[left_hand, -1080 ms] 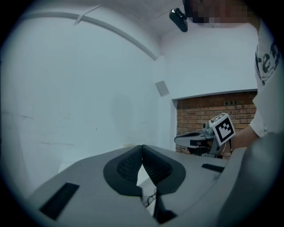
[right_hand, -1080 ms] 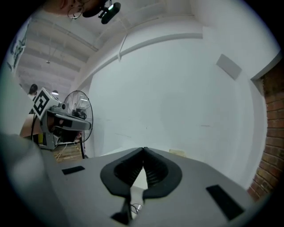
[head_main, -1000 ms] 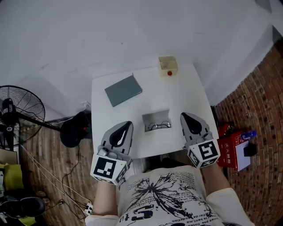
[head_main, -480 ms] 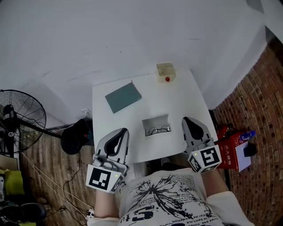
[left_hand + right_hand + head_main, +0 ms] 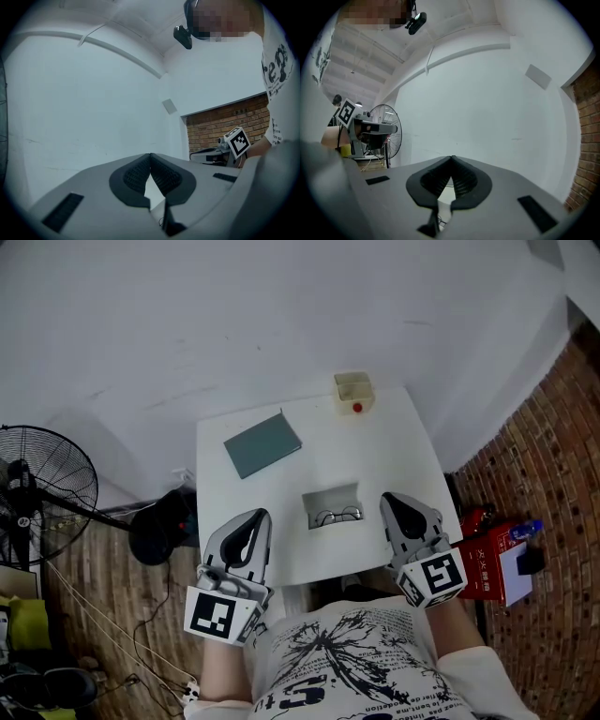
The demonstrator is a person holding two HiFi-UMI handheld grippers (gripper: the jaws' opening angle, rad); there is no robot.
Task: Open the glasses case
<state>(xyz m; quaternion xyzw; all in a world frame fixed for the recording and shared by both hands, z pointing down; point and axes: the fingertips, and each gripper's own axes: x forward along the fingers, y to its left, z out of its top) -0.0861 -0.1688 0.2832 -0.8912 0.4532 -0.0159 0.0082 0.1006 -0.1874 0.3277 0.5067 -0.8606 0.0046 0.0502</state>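
Observation:
A white table (image 5: 375, 442) carries a flat grey-green glasses case (image 5: 262, 444), lying closed at the back left. Near the front edge an open grey holder (image 5: 334, 496) has a pair of glasses (image 5: 338, 516) in it. My left gripper (image 5: 256, 516) hovers at the table's front left corner, shut and empty; in its own view the pads meet at the tip of the left gripper (image 5: 150, 155). My right gripper (image 5: 388, 499) hangs at the front right, just right of the holder, also shut on nothing, and in its own view the tips of the right gripper (image 5: 451, 158) touch.
A small beige box (image 5: 353, 390) with a red button stands at the table's back edge. A standing fan (image 5: 37, 491) is on the floor to the left, a dark object (image 5: 157, 524) sits beside the table, and a red box (image 5: 493, 556) lies on the brick floor to the right.
My left gripper has drawn back a little toward the person and lifted slightly. The right gripper, the case and the holder with the glasses have stayed put.

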